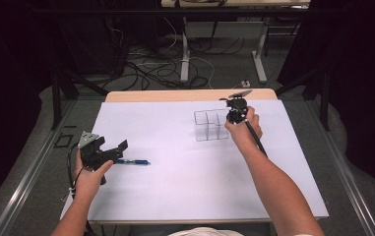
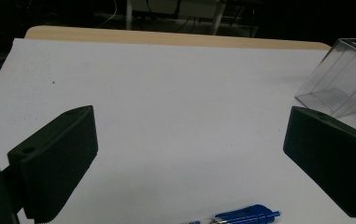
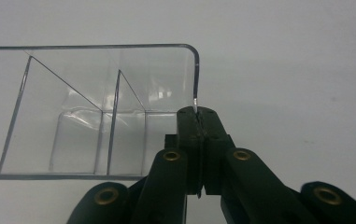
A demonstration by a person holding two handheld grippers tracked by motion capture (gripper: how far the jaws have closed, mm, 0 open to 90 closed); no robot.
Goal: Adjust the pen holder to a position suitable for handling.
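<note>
Counting one organizer (image 1: 211, 125), one pen (image 1: 133, 162)

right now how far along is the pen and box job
Done: right tongs are shut on the wall of the clear box. In hand: left tongs stand open over the pen, not gripping it. Left, probably: pick up the pen and put it in the box.

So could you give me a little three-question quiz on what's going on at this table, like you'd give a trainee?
1. True or false: the right gripper is shut on the wall of the clear organizer.
2. What lies on the white table by the left gripper?
3. The left gripper's jaws are: A) wide open, B) shut on the pen.

Key: 1 true; 2 a blue pen; 3 A.
</note>
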